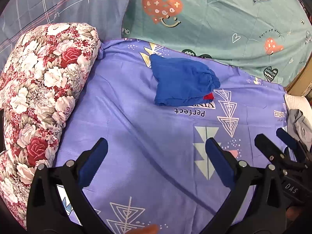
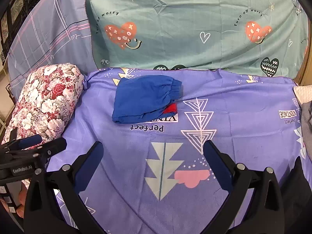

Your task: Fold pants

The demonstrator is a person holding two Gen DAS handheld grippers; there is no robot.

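Note:
Small blue pants (image 1: 181, 81) lie folded into a compact bundle on the purple patterned sheet (image 1: 136, 136), elastic waistband to the right, a red patch at the lower right edge. They also show in the right wrist view (image 2: 144, 99). My left gripper (image 1: 156, 152) is open and empty, hovering above the sheet well short of the pants. My right gripper (image 2: 153, 154) is open and empty too, also short of the pants. The right gripper shows at the right edge of the left wrist view (image 1: 276, 144); the left one at the left edge of the right wrist view (image 2: 37, 142).
A rolled floral quilt (image 1: 39, 89) lies along the left side. A teal heart-print sheet (image 1: 224, 19) covers the bed behind. A grey garment (image 1: 298, 122) and a white cloth (image 1: 298, 103) sit at the right edge.

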